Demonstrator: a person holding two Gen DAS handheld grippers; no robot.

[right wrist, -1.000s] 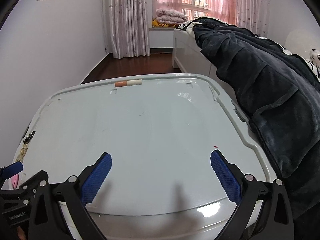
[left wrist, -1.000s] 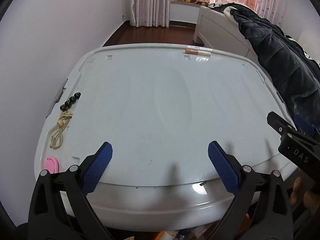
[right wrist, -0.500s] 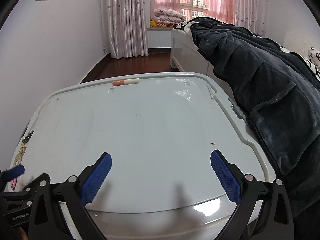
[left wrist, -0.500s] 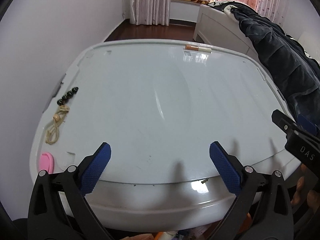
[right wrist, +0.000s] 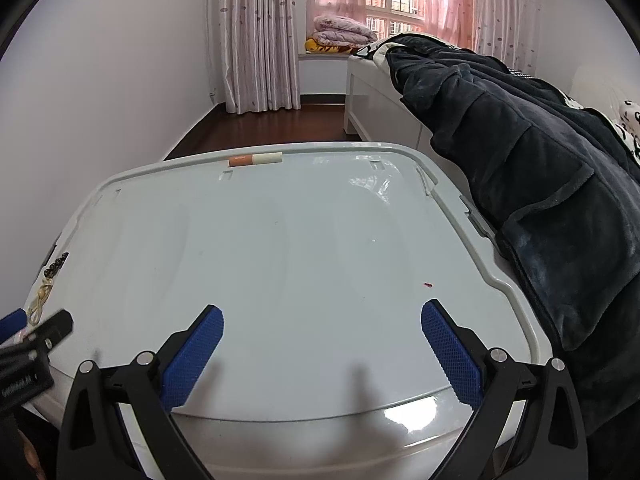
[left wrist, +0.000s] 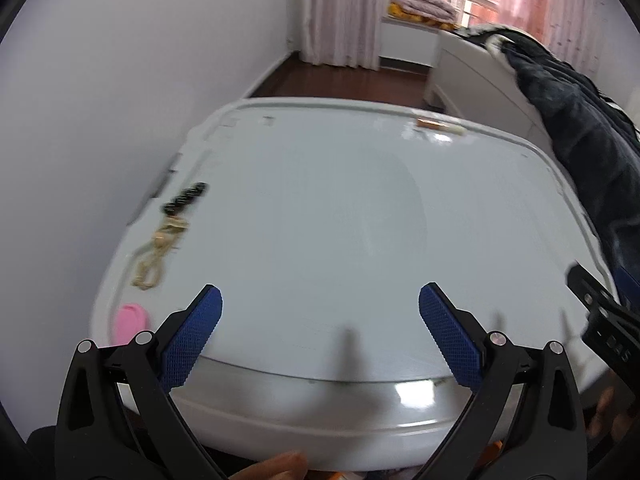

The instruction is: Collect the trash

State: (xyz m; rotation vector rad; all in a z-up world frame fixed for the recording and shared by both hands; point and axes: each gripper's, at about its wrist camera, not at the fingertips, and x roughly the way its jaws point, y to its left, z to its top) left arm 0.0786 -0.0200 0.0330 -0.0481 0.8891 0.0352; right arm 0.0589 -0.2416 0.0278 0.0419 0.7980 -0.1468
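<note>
one pale lid (right wrist: 304, 248), two grippers: left gripper (left wrist: 320, 332) and right gripper (right wrist: 322, 344), both spread wide, holding nothing. one beaded cord (left wrist: 164, 236) at left edge. one cigarette (right wrist: 255, 159) on far rim, long axis left-right, orange end left.

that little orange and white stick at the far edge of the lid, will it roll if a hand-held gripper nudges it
Probably. The orange and white stick looks round and slim, so a sideways nudge may roll it. It lies beside the raised rim of the white lid, which could stop it. It looks small and likely light, so it may skid on the glossy surface.
</note>
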